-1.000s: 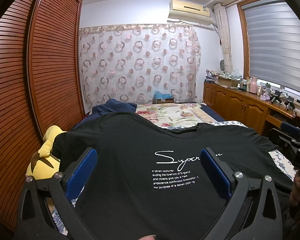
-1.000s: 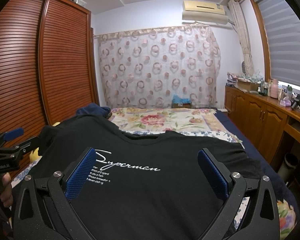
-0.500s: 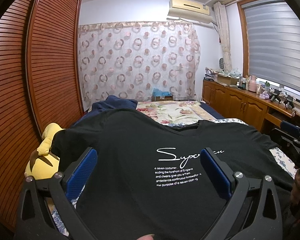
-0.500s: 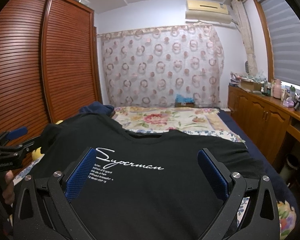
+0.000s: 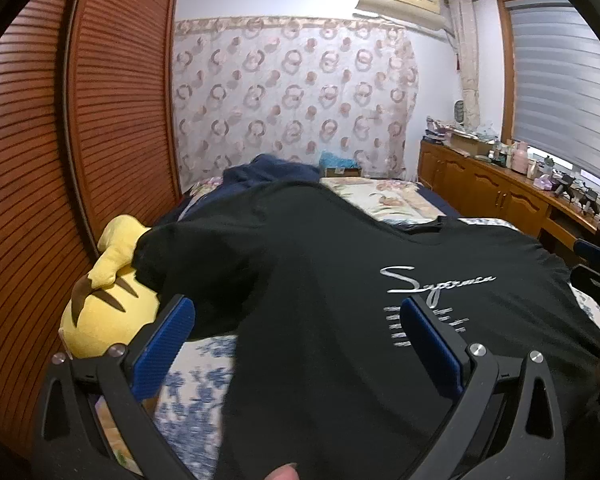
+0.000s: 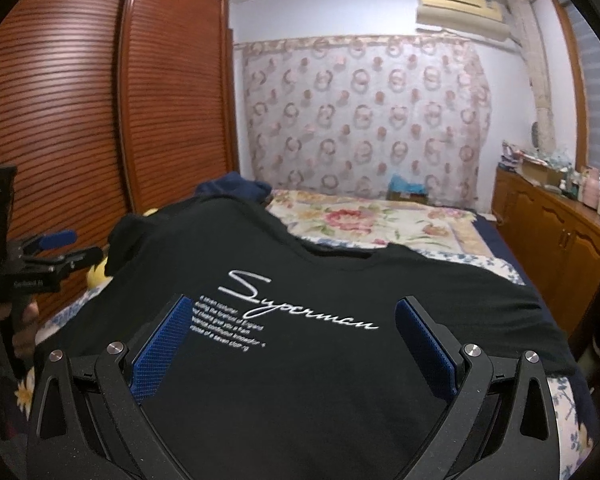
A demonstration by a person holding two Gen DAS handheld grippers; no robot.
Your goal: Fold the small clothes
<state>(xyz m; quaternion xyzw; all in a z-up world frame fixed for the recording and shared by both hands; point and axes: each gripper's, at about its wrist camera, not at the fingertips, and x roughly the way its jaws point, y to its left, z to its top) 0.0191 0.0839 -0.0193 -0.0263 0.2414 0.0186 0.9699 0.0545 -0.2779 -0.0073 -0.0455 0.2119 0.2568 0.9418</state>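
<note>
Occlusion: hem of black T-shirt (image 5: 320, 340) runs under both camera frames, cut off at the bottom edge; left-wrist view is motion-blurred, small print under the script unreadable there. Left sleeve end lost in dark folds.
Fingertip: a bit of skin pokes in at the bottom edge of the left view, can't tell more.
Shirt look: black T-shirt (image 6: 340, 360), front up, white script "Superman" plus several lines of small white text, round neckline away from the cameras. Mostly flat, left shoulder bunched up high.
Shirt location: spread on the bed (image 6: 380, 224), over the floral cover, filling the near part.
Left gripper (image 5: 298, 344): jaws wide apart, blue pads either side of the shirt's left half, nothing clamped.
Right gripper (image 6: 294, 344): jaws wide apart, straddling the print, nothing clamped.
Left side: yellow plush toy (image 5: 104, 300) just beside the sleeve, shirt edge overlapping it; wooden louvred wardrobe (image 5: 60, 160) close behind.
Right side: wooden cabinets (image 6: 560, 232) run along the bed, narrow gap between.
Far side: bare floral cover and dark blue bundle (image 5: 268, 172) beyond the neckline.
</note>
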